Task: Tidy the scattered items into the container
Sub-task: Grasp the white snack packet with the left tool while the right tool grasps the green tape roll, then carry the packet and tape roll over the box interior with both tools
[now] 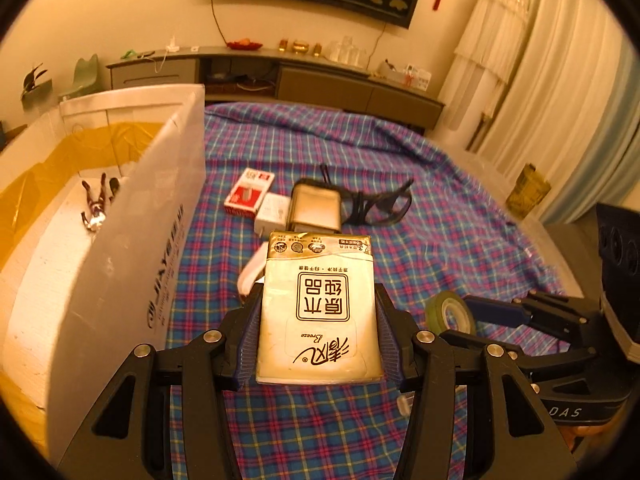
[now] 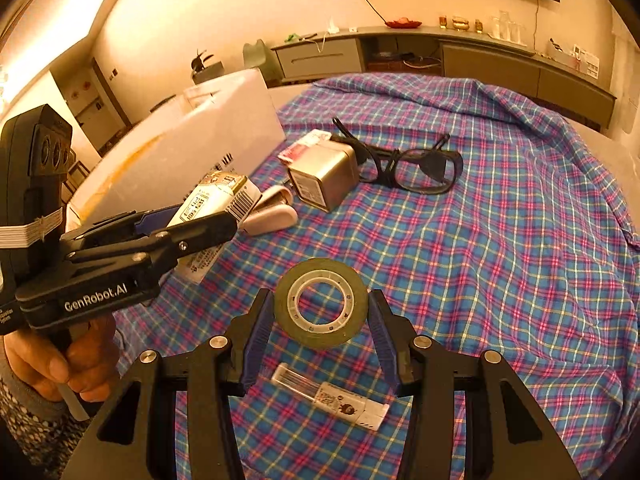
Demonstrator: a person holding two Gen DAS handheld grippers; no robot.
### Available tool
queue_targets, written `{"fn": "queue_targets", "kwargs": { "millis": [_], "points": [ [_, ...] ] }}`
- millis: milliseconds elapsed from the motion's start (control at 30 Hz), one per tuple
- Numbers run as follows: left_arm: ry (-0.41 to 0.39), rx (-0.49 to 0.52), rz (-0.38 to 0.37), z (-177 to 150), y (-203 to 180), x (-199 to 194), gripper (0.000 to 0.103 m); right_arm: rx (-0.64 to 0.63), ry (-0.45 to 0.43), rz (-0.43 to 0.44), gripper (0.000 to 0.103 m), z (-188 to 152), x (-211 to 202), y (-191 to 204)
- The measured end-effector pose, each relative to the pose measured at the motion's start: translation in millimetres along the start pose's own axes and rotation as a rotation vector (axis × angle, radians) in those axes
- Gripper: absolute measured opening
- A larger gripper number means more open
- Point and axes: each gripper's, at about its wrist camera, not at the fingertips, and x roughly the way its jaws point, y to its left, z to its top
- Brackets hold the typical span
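My left gripper (image 1: 318, 320) is shut on a pale tissue pack (image 1: 318, 312) and holds it above the checked cloth, just right of the white box (image 1: 132, 248). The pack also shows in the right wrist view (image 2: 216, 204). My right gripper (image 2: 320, 320) is open, its fingers on either side of a roll of clear tape (image 2: 321, 303) lying flat on the cloth. The tape also shows in the left wrist view (image 1: 450, 312). A small dark figure (image 1: 98, 200) lies inside the box.
On the cloth lie a red card box (image 1: 249, 192), a white charger (image 1: 272, 210), a metal tin (image 2: 324, 178), black glasses (image 2: 416, 168), a white case (image 2: 268, 216) and a small flat packet (image 2: 332, 398). A low cabinet (image 2: 480, 52) stands behind.
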Motion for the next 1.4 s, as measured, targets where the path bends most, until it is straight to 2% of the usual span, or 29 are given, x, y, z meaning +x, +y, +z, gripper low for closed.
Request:
{"fn": "queue_targets", "kwargs": {
  "millis": [467, 633, 833, 1200, 1400],
  "points": [
    [-0.083, -0.099, -0.052, 20.3, 29.1, -38.8, 0.053, -0.012, -0.102, 0.028, 0.049, 19.4, -32.8, 34.9],
    [-0.08, -0.143, -0.134, 22.4, 37.3, -49.6, 0.053, -0.018, -0.124, 0.026, 0.049, 30.5, -40.3, 47.2],
    [-0.121, -0.152, -0.168, 25.7, 39.6, -69.9, 0.053, -0.018, -0.154, 0.031, 0.049, 39.2, -53.6, 62.2],
    [-0.206, -0.234, -0.154, 34.9, 81.0, -104.1, 0.053, -0.081, -0.167, 0.049, 0.049, 59.7, -63.1, 103.9],
    [-0.227, -0.282, -0.106, 38.7, 109.4, -112.3, 0.053, -0.125, -0.167, 0.066, 0.049, 72.8, -59.4, 129.0]
  ]
}}
